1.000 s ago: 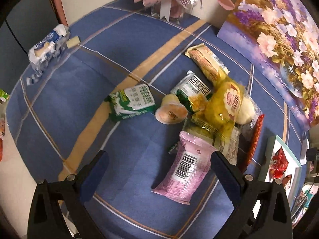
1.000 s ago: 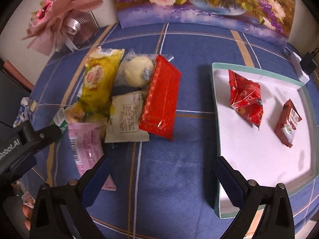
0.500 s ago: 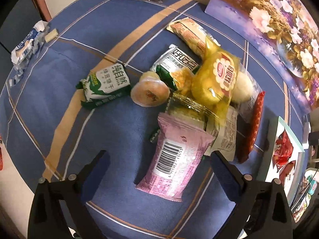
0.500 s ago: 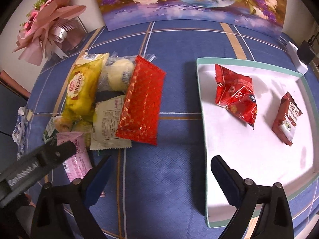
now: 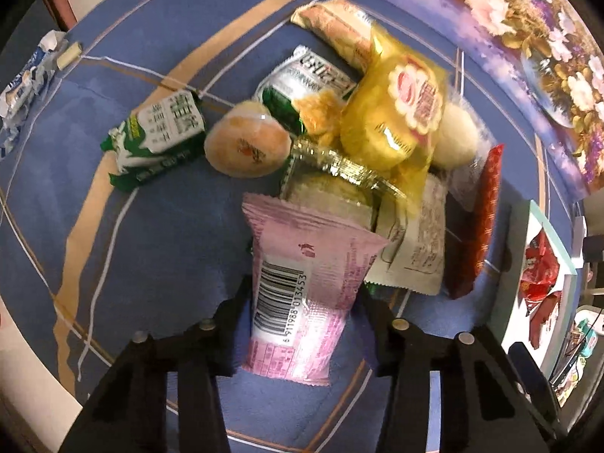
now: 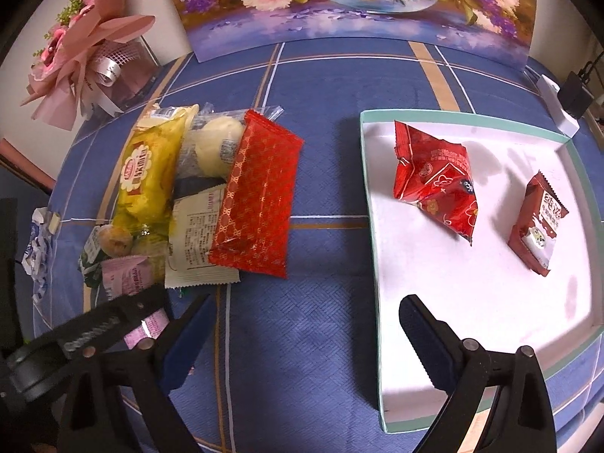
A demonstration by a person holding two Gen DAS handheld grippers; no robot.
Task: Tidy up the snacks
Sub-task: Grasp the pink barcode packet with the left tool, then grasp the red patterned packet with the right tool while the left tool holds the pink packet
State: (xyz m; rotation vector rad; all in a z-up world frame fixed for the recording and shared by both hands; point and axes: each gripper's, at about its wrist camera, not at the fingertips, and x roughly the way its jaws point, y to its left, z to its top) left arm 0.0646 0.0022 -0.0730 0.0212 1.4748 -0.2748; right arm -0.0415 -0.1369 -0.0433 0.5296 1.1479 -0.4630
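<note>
A pile of snacks lies on the blue checked tablecloth. My left gripper (image 5: pixel 304 302) is shut on the pink packet (image 5: pixel 302 283) with a barcode, at the near end of the pile; it also shows in the right wrist view (image 6: pixel 124 275). Behind it lie a yellow bag (image 5: pixel 400 113), a green-and-white packet (image 5: pixel 162 139), a round bun (image 5: pixel 245 143) and a long red packet (image 6: pixel 256 196). My right gripper (image 6: pixel 302 343) is open and empty, above the cloth beside the white tray (image 6: pixel 472 302). The tray holds a red bag (image 6: pixel 434 181) and a small dark red packet (image 6: pixel 536 226).
A flower painting (image 6: pixel 355 0) leans against the wall at the back. A pink bouquet (image 6: pixel 87 53) stands at the back left. A blue-and-white wrapper (image 5: pixel 26 75) lies near the table's left edge. A white adapter (image 6: pixel 558 109) lies behind the tray.
My left gripper has moved forward onto the pink packet and closed on it. My right gripper has drifted a little right toward the tray and stays open.
</note>
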